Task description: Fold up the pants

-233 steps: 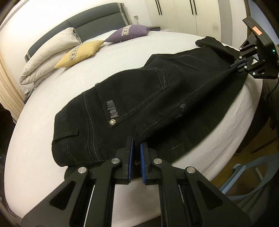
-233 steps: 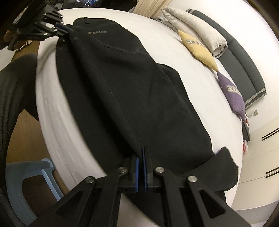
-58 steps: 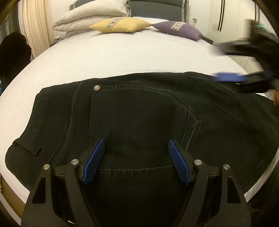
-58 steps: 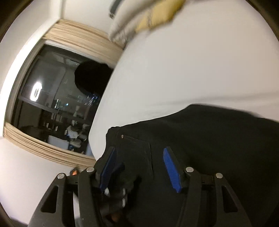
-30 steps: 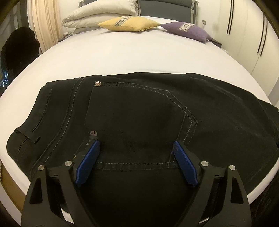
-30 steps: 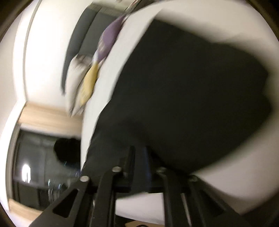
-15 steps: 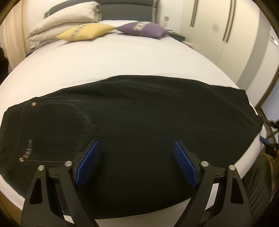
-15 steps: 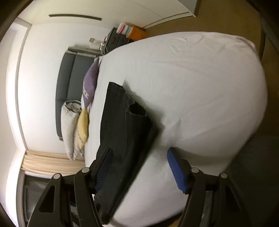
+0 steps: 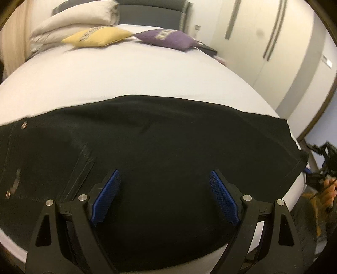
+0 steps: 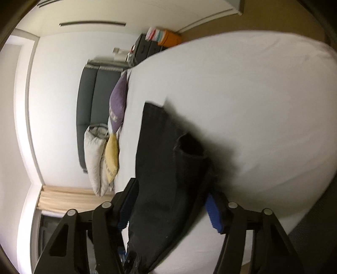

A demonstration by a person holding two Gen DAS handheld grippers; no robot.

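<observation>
Black pants lie flat across the white bed, waist and back pocket at the left, leg hems at the right edge. My left gripper hovers open over the middle of the legs, with nothing pressed between its blue pads. In the right wrist view, which is rolled sideways, the pants are seen end-on from the hems. My right gripper straddles that hem end with its jaws closing. The fabric lies between the pads, which do not visibly press on it. The right gripper's black frame shows at the bed's right edge, held by a hand.
A yellow cushion, a purple cushion and white pillows lie at the grey headboard. White wardrobe doors stand to the right. A dark nightstand with colourful boxes sits beside the bed.
My left gripper, still open, swung from the waist and pocket toward the legs. The right gripper went from shut to open and now sits closer around the hem end.
</observation>
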